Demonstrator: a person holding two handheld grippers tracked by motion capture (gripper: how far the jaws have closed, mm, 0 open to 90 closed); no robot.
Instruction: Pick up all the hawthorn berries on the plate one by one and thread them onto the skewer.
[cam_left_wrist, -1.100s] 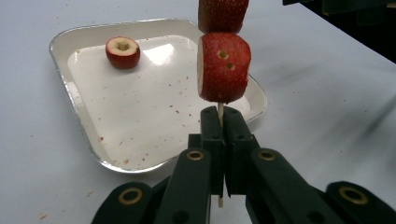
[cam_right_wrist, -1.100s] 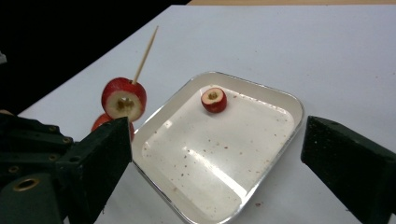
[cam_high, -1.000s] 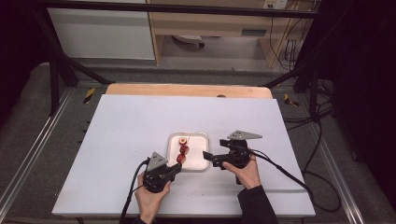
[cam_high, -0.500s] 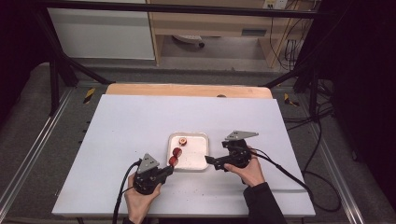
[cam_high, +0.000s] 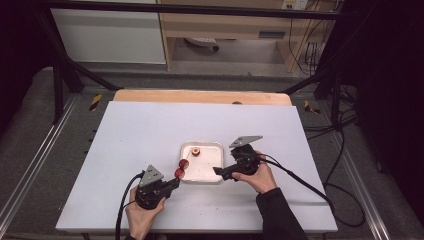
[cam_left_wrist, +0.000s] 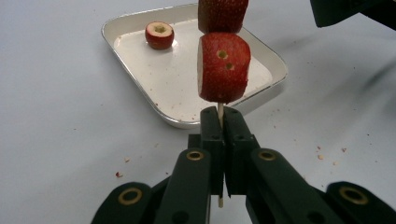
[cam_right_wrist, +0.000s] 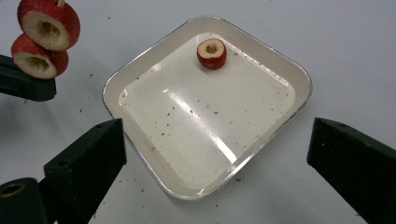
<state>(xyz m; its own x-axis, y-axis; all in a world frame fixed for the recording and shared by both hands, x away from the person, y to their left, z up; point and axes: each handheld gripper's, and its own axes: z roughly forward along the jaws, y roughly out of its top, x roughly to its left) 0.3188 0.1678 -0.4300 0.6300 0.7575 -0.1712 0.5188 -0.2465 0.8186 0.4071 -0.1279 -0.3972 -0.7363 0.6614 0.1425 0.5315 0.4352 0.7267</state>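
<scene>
L gripper (cam_left_wrist: 219, 135) has its black jaws pinched tight on a thin pale wooden skewer (cam_left_wrist: 220, 112); the stick shows just above the pads and again below them, the rest is hidden inside the jaws and the fruit. Two red cored fruit pieces (cam_left_wrist: 223, 67) are threaded on it: the lower one is whole in the left gripper view w/ two small holes in its skin, the upper one cut off by the top edge. In the high view they sit at the tray's near-left corner, just off its rim, too small to make out. R gripper (cam_right_wrist: 215, 154) hangs over the near edge of the shallow white square metal tray (cam_right_wrist: 299, 74), jaws spread wide w/ nothing between them; both jaws are cropped by the frame edges. One more red cored fruit piece (cam_right_wrist: 211, 53) lies alone in the tray's far part, hollow up. Crumbs dot the white tabletop (cam_high: 150, 130), too fine to identify
</scene>
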